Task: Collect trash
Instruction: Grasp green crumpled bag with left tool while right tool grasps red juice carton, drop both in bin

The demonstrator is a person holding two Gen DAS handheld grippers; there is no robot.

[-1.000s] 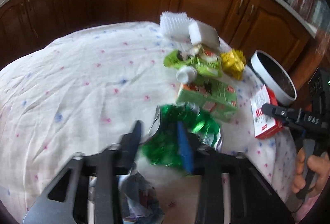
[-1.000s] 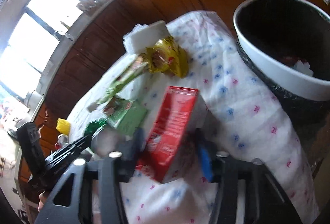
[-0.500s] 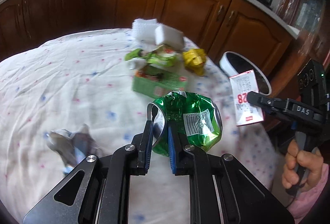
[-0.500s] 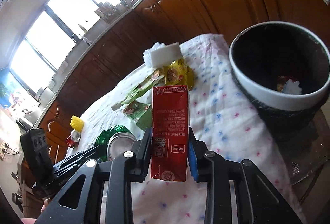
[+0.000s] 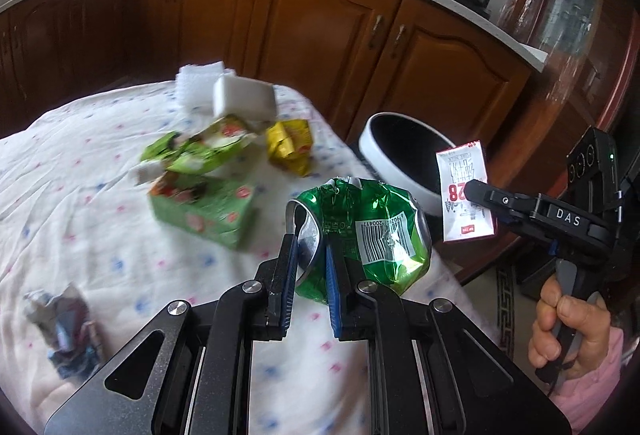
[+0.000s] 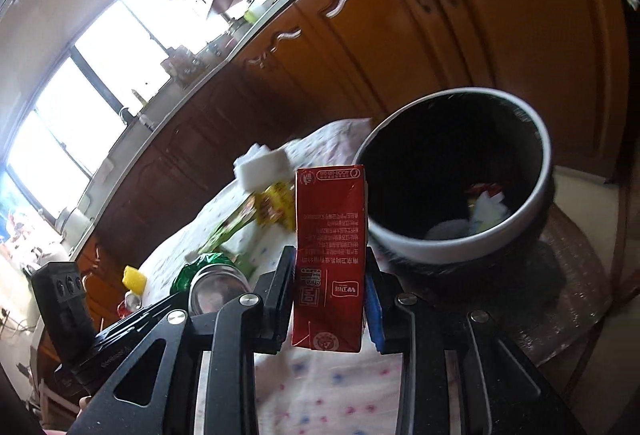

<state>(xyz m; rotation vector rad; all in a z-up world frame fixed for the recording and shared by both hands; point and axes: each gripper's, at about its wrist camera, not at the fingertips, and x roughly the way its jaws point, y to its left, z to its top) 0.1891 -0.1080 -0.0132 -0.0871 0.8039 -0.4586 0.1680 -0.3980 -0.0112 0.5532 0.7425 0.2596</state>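
Item 1, left tongs (image 5: 310, 277): narrowed and pinching the rim wall of a crushed green can (image 5: 366, 235), one finger inside the mouth, the other on the outer skin. The thin rim is giving a firmer bite than the dented body would; the can is hanging clear above the surface (image 5: 100, 175).

Item 2, right tongs (image 6: 330, 303): clamping a red milk carton (image 6: 330, 259) across its narrow sides, carton standing upright and printed upside down. Holding it low on the body is leaving the long end free to drop first.

Item 3, trash bin (image 6: 456, 247): white-rimmed, black-lined, sitting just beside the surface edge; both loads are probably being carried toward it.

Item 4, trash waiting on the floral cloth: green box (image 5: 204, 211), green wrapper (image 5: 192, 151), yellow packet (image 5: 290, 145), white foam blocks (image 5: 244, 101), crumpled foil scrap (image 5: 64, 323).

View notes:
- The left wrist view is showing the whole litter spread, the carton's white face, and a hand (image 5: 564, 331) squeezing the right tool's handle.
- The right wrist view is showing the bin's inside, already holding some red and white scraps (image 6: 486, 205), and the can's open end; the foil scrap is lying outside its frame
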